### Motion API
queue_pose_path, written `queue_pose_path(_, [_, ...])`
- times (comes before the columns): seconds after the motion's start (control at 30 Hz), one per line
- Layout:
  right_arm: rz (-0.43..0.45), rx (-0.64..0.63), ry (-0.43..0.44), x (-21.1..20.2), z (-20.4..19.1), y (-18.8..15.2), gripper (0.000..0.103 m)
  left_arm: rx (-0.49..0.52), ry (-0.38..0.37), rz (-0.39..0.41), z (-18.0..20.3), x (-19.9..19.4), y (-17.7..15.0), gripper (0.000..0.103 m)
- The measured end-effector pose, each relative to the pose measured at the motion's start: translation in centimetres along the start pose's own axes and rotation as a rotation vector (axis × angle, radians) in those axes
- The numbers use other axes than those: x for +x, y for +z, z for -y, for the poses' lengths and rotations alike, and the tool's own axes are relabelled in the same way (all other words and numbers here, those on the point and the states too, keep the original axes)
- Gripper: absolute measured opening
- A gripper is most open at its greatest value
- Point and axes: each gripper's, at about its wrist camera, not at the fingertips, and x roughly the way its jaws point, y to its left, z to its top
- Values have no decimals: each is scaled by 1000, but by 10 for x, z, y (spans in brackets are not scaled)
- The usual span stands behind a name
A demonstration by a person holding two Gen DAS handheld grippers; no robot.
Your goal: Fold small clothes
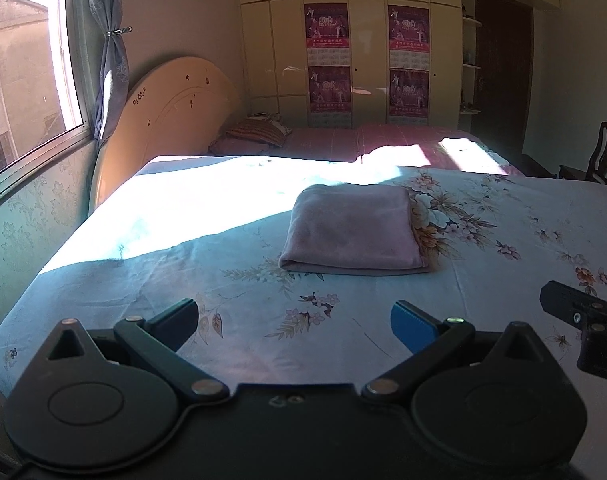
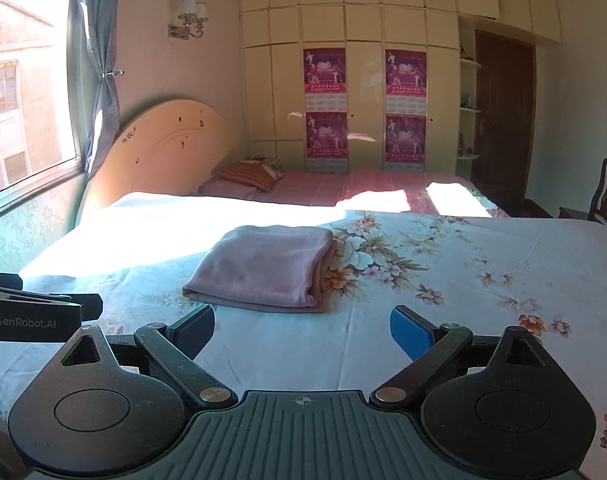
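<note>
The folded pink cloth (image 1: 353, 230) lies flat on the floral bedsheet (image 1: 503, 216), just beyond my left claw (image 1: 295, 322) and right claw (image 2: 302, 330), both released and empty, with bare sheet on every side and sunlight at its far-left edge.

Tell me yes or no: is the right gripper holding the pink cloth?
No, the right gripper stands open and empty over the floral bedsheet, while the pink cloth lies folded beyond its fingertips, untouched.

Two matte black grippers: left gripper (image 1: 294, 322), right gripper (image 2: 302, 328), blue-padded jaws, brass pivot screws, white "GenRobot.AI" lettering.
</note>
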Motion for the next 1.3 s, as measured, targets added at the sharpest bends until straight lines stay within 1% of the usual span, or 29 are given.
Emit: queue_pose_path(1.3, [-8,7,4,2,4,0,95,-3,8,1,2,2,0,103])
